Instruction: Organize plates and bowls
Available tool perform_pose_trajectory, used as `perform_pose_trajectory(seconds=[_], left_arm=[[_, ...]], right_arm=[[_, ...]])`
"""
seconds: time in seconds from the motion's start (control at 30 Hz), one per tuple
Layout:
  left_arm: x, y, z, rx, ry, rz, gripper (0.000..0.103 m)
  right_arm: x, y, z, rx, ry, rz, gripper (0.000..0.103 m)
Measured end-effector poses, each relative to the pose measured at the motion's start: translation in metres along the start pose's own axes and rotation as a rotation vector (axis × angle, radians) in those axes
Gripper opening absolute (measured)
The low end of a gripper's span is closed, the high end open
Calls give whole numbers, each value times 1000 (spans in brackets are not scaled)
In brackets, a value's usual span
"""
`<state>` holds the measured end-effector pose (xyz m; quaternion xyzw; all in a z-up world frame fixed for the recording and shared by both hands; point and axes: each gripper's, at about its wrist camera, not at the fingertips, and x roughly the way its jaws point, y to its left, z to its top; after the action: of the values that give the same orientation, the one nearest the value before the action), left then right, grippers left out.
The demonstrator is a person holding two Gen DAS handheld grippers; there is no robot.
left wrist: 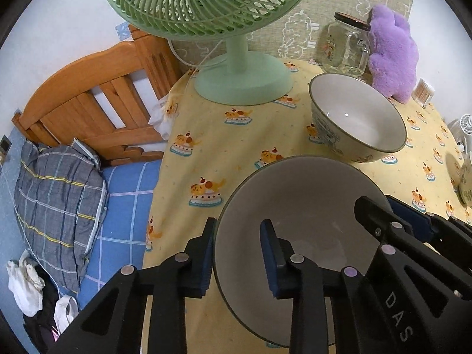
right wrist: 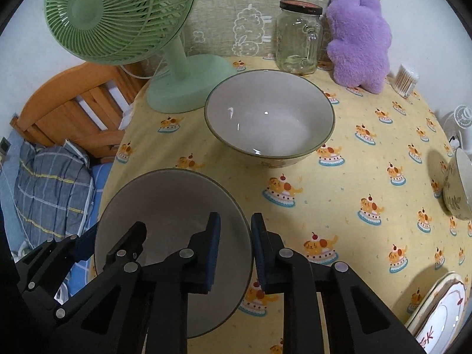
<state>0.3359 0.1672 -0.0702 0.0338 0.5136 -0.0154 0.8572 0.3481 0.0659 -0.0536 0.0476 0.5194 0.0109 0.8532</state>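
Observation:
A grey bowl with a dark green rim (left wrist: 295, 194) (right wrist: 165, 200) sits at the near left edge of the yellow cartoon tablecloth (right wrist: 339, 206). My left gripper (left wrist: 239, 227) straddles its left rim, one pad outside and one inside, shut on the wall. On the opposite rim my right gripper (right wrist: 236, 218) is shut the same way. Each gripper also shows at the edge of the other's view. A second, matching bowl (left wrist: 360, 118) (right wrist: 271, 115) stands upright behind it. A third, floral bowl (right wrist: 460, 185) is at the right edge, and stacked plates (right wrist: 442, 309) lie at the near right.
A green desk fan (right wrist: 183, 94) stands at the back left, with a glass jar (right wrist: 298, 41), a purple plush (right wrist: 360, 35) and cotton swabs (right wrist: 407, 79) along the back. Left of the table is a bed with a wooden headboard (left wrist: 88, 100).

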Motion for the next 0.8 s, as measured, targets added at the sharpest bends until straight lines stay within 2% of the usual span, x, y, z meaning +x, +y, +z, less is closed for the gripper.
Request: perform_pose_trajectory(seconds=[0.47,0.8], left_arm=[[-23,-11,-12,0,6,-16,28],[-53,-32,-41,26,0,-45,28]], right_arm=[[-24,-10,-11,6,8,-8,25],[-60,-32,-43,38,5,-35,25]])
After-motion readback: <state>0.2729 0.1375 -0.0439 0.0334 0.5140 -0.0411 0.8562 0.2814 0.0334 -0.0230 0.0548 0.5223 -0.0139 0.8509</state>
